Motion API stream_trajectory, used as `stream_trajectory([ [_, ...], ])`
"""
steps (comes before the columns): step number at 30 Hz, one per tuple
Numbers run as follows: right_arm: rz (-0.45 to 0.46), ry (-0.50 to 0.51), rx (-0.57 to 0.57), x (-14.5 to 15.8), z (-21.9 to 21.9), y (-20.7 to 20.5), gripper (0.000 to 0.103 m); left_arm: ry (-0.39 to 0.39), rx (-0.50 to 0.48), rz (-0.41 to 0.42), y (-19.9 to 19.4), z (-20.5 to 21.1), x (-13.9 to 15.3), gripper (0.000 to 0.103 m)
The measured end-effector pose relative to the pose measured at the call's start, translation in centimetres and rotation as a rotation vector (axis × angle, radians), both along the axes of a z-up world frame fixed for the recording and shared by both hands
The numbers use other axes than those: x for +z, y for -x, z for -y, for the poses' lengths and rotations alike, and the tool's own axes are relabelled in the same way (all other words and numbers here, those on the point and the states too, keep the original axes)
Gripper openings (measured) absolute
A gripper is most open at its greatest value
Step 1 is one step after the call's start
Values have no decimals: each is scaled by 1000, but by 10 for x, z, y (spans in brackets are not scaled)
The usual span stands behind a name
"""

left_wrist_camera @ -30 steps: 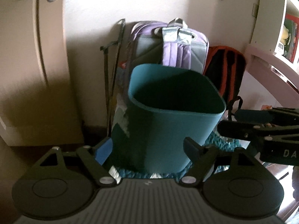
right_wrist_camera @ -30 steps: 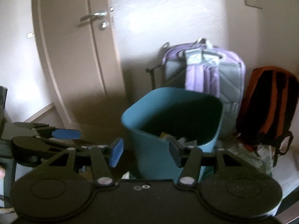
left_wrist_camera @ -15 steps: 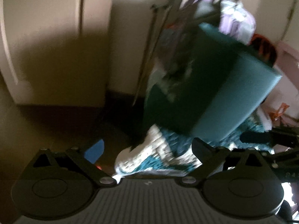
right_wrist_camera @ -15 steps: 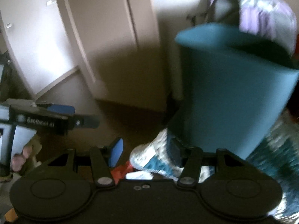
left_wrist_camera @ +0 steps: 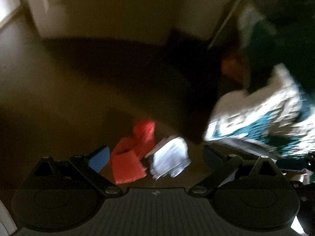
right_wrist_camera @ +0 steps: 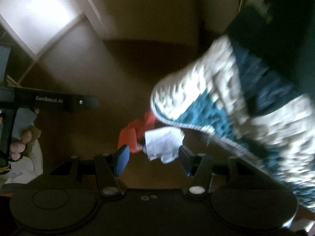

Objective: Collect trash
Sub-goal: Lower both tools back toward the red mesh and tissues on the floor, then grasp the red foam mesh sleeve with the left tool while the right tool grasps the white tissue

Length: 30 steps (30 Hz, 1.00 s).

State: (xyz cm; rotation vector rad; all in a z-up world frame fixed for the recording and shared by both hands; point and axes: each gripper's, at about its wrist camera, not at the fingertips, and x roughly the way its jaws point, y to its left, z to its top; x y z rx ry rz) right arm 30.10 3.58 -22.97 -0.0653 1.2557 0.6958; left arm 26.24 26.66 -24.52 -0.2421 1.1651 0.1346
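Floor (left_wrist_camera: 59,102) in dim brown fills both blurred views, with a white-and-teal rug (right_wrist_camera: 246,108) reaching in from the right and the dark teal bin (left_wrist_camera: 275,39) behind it. Both grippers point steeply down over two scraps lying side by side just off the rug's edge: an orange wrapper (left_wrist_camera: 132,157) and a white crumpled paper (left_wrist_camera: 169,161). The left gripper (left_wrist_camera: 155,155) has just opened wide, the right gripper (right_wrist_camera: 154,157) is spread too, neither gripping the trash.
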Motion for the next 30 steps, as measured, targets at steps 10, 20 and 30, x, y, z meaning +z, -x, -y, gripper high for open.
stream_trajectory([
  [10,-201,130,-135,-121,-69,-28,55,-25,75,-182,-2,-33,-136,101],
  [20,-376,123,-413,-212,-97,-66,55,13,164,-156,-7,-36,-212,101],
  [30,-433,148,-498,-258,-119,-91,54,26,249,-141,-5,-34,-246,99],
])
